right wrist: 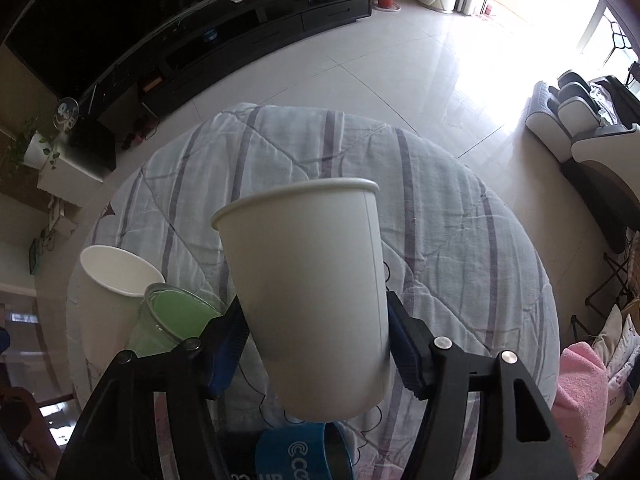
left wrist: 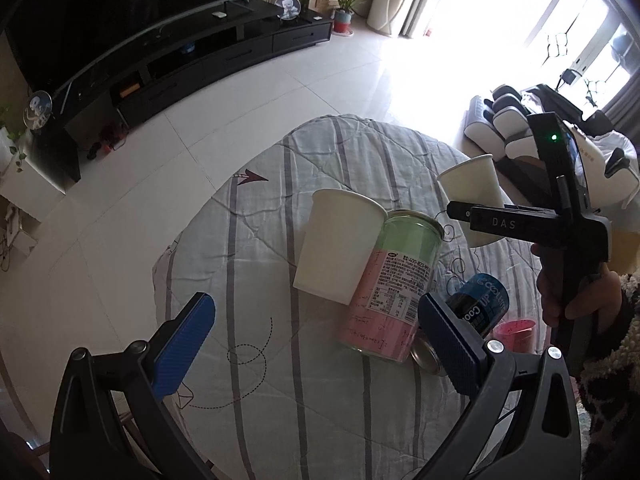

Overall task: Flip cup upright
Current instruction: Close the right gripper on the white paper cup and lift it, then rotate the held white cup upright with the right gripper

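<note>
My right gripper (right wrist: pixel 316 340) is shut on a white paper cup (right wrist: pixel 312 288), held above the table with its rim up and tilted slightly away. In the left wrist view the same cup (left wrist: pixel 472 186) and the right gripper (left wrist: pixel 496 220) are at the right, above the table. My left gripper (left wrist: pixel 316 336) is open and empty above the near side of the striped quilt (left wrist: pixel 280 400). A second white paper cup (left wrist: pixel 338 244) stands mouth up at the table's middle; it also shows in the right wrist view (right wrist: pixel 108 300).
A pink and green can (left wrist: pixel 388 284) stands against the second cup. A blue can (left wrist: pixel 478 308) lies on its side beside it, near a small pink cup (left wrist: pixel 514 334). A TV stand (left wrist: pixel 200 52) and a massage chair (left wrist: pixel 520 132) stand beyond the round table.
</note>
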A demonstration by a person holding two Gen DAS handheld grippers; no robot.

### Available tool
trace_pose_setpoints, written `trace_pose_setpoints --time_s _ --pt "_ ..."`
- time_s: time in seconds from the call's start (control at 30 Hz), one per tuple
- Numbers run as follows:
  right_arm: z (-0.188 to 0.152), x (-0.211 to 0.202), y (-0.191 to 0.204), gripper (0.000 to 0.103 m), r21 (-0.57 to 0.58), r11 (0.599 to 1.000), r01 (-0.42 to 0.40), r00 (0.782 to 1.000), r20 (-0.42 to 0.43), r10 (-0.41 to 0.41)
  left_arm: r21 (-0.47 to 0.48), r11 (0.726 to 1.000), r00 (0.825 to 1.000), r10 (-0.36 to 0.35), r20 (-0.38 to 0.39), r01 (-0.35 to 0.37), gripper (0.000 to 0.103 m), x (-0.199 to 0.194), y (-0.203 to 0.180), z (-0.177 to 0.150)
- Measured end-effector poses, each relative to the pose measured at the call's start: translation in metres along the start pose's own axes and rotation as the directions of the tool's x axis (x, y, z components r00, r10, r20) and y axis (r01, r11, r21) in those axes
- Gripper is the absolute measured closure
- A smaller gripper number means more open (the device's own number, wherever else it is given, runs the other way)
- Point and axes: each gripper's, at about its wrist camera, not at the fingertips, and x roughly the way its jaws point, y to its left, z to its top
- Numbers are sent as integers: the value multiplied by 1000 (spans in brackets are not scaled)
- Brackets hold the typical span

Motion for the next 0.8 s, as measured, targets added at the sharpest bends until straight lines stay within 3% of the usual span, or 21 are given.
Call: trace_pose_setpoints --time_s 0.37,0.53,0.8 --pt "-47 -75 8 37 43 995 -94 994 69 91 44 999 999 -23 28 22 0 -33 -16 -20" --pt "-94 -90 18 37 98 987 -126 990 83 118 56 998 999 -35 16 34 0 -41 -18 -41" --pt "-181 -87 31 37 189 979 -80 996 53 71 98 994 998 -36 -53 41 0 -34 -23 -87"
